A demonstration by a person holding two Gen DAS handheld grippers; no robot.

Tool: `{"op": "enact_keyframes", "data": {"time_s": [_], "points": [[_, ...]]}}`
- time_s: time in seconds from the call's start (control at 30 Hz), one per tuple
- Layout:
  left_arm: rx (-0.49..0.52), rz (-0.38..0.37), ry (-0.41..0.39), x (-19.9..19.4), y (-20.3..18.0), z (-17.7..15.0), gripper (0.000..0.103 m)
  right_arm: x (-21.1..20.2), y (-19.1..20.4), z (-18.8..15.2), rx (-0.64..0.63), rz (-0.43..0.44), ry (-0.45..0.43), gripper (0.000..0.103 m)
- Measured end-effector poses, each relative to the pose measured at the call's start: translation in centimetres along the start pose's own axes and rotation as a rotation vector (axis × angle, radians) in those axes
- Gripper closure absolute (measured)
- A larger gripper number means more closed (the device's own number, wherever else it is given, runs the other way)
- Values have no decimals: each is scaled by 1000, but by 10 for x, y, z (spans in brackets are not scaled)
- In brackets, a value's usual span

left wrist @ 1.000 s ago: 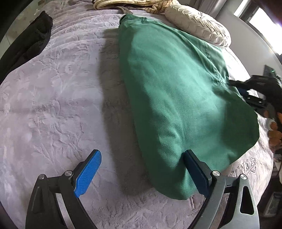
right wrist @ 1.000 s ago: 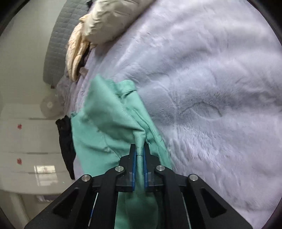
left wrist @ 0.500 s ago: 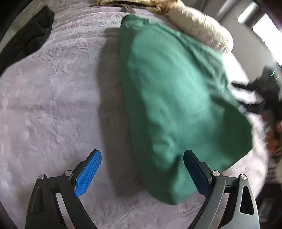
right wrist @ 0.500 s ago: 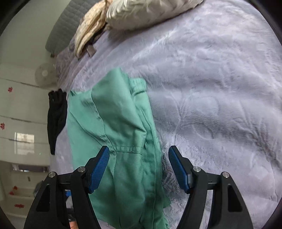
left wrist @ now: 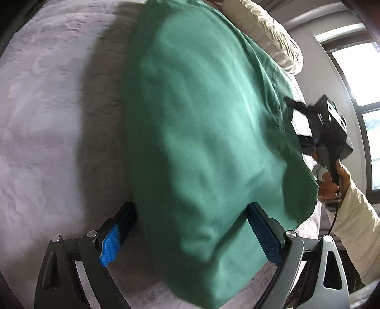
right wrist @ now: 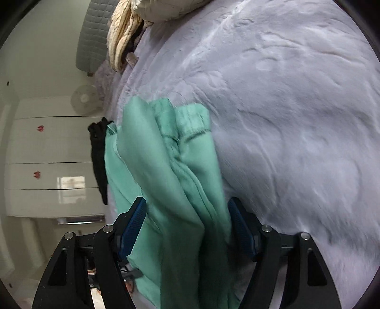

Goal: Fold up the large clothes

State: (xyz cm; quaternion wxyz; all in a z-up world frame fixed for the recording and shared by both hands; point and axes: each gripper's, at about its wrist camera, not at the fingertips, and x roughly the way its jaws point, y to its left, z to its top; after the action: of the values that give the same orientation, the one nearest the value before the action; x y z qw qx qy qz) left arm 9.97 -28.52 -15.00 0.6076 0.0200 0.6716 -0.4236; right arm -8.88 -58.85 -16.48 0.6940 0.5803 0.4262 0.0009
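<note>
Moved since earlier: left hand-held gripper (left wrist: 190, 234) now forward with spread fingers flanking the garment (left wrist: 204, 133) hem, garment lying folded on the bed (left wrist: 47, 118); right hand-held gripper (right wrist: 187, 228), likewise spread, straddling bunched garment beside pillow (right wrist: 166, 9).

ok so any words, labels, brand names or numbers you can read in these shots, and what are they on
None can be read.
Small red marks on the white cabinet: decorative motifs, too small and blurred to tell if they hold characters.
Green garment: no label or print in view.
Right hand-held gripper body, seen from the left wrist camera: dark casing, no readable marking.
Purple bedspread: embossed pattern only, no text.
</note>
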Motion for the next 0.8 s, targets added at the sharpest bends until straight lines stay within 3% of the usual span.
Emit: {"op": "enact_keyframes", "data": {"time_s": [0.23, 0.47, 0.5, 0.53, 0.57, 0.6, 0.67, 0.73, 0.8], "points": [[81, 10, 37, 15, -6, 0, 3, 17, -21, 24, 140, 124, 23, 28], [105, 49, 28, 24, -23, -1, 1, 26, -8, 28, 61, 87, 56, 28], [105, 56, 26, 24, -25, -2, 2, 26, -5, 27, 45, 80, 56, 39], [110, 68, 17, 25, -30, -2, 8, 26, 0, 26, 29, 80, 57, 61], [118, 84, 2, 23, -34, -3, 19, 27, 2, 25, 26, 89, 51, 67], [127, 90, -13, 22, -40, -3, 25, 26, 4, 23, 26, 100, 37, 72], [138, 76, -39, 12, -41, -7, 47, 23, 6, 19, 32, 127, 13, 76], [142, 49, -61, 0, -43, -8, 58, 20, 7, 15, 47, 173, -1, 79], [151, 31, -82, -13, -49, -10, 61, 15, 12, 10, 55, 214, -13, 80]]}}
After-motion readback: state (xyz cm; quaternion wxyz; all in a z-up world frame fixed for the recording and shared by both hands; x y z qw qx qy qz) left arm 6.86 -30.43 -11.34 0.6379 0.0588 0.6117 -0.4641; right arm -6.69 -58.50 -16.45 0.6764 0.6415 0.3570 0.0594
